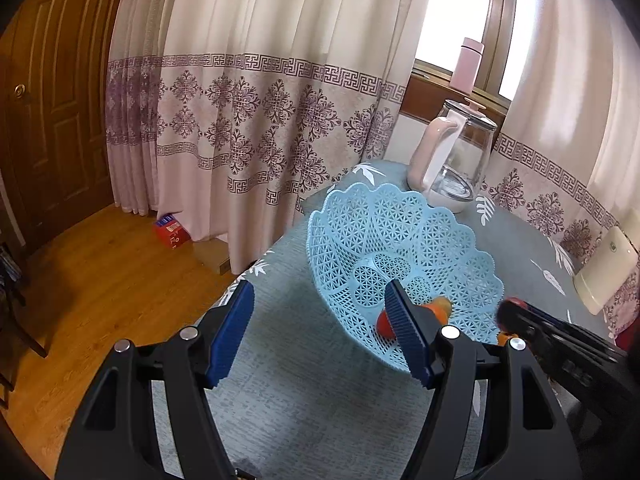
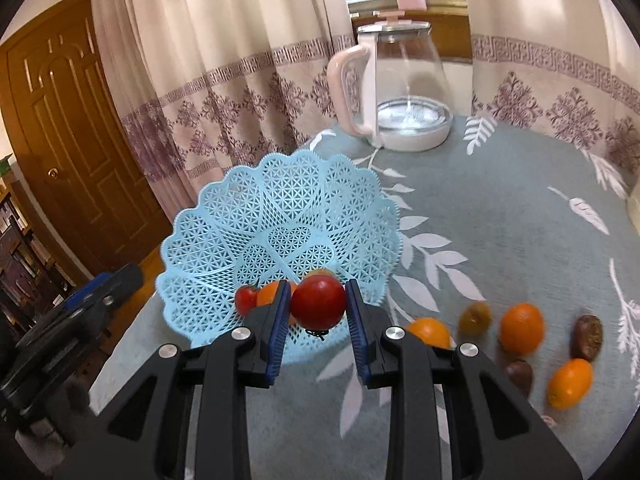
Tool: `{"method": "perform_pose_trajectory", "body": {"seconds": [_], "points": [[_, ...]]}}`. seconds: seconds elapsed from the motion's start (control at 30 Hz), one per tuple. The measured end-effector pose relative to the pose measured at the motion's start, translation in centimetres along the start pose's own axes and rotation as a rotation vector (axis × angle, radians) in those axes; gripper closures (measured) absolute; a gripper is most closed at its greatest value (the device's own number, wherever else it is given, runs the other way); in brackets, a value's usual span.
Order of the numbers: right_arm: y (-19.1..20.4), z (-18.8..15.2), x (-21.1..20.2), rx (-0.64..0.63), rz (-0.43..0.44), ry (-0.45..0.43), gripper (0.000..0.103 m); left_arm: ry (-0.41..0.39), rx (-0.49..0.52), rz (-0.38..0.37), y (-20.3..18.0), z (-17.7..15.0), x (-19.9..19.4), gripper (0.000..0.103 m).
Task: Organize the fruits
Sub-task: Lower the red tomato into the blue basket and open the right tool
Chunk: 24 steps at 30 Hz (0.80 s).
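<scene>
My right tool pinches red tomato over near rim of blue basket. My left tool spread wide, holds nothing, beside basket. Oranges lie on surface.

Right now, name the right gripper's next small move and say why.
Probably open the right gripper to drop the red tomato into the blue basket: the tomato sits between the pads, seemingly over the basket's near side, where other fruit already lies.
</scene>
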State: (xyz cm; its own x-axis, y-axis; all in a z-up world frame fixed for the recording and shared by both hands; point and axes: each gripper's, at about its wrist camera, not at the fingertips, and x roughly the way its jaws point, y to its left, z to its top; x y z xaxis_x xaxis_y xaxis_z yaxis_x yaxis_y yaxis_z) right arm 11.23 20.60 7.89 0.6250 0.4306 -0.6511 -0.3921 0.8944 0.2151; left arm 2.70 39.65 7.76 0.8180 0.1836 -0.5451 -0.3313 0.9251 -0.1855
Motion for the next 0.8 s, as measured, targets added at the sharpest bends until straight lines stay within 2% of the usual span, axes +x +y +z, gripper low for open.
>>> {"method": "perform_pose_trajectory", "body": {"seconds": [0.3, 0.8], "points": [[-0.8, 0.0, 0.8, 0.034, -0.009, 0.003, 0.074, 0.012, -0.008, 0.004, 0.2, 0.0, 0.5, 0.034], [-4.7, -2.6, -2.8, 0.156, -0.046, -0.032, 0.074, 0.011, 0.008, -0.012, -0.6, -0.3, 0.1, 0.034]]}}
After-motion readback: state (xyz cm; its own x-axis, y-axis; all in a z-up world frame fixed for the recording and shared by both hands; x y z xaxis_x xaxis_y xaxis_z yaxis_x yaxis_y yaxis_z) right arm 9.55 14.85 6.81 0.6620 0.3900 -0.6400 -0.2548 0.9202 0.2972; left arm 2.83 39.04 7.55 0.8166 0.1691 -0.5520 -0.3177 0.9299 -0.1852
